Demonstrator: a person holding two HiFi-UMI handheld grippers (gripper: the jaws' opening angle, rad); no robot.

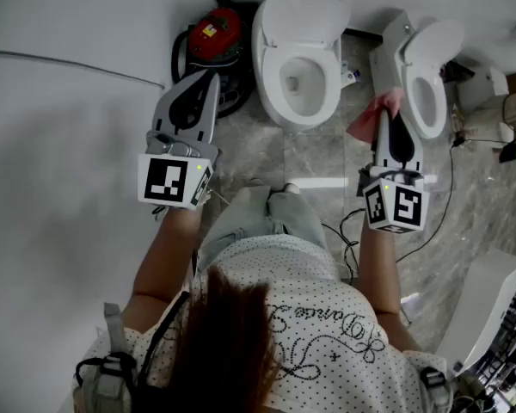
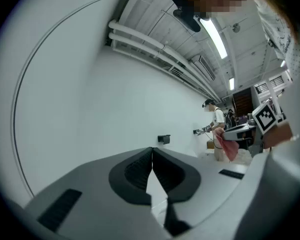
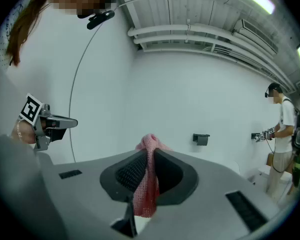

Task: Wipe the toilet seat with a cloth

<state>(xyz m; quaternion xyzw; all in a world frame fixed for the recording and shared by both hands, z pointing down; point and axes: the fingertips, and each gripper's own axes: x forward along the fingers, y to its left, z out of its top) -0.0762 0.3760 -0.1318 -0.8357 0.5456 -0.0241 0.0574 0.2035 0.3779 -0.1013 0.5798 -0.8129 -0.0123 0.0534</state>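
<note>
- The cloth [image 1: 367, 119] is pinched by a fold in the right tool [image 1: 384, 113], whose jaws are closed on it, so most of it hangs free to wipe with.
- It hangs in the air between 2 toilets, just beside the right toilet [image 1: 430, 80], touching neither.
- The middle toilet [image 1: 297, 89] has its lid [image 1: 305, 7] up and its seat [image 1: 272, 71] exposed.
- The left tool [image 1: 212, 77] is closed on nothing and held off to the left, probably to stay clear.
- Wiping looks not yet begun.
</note>
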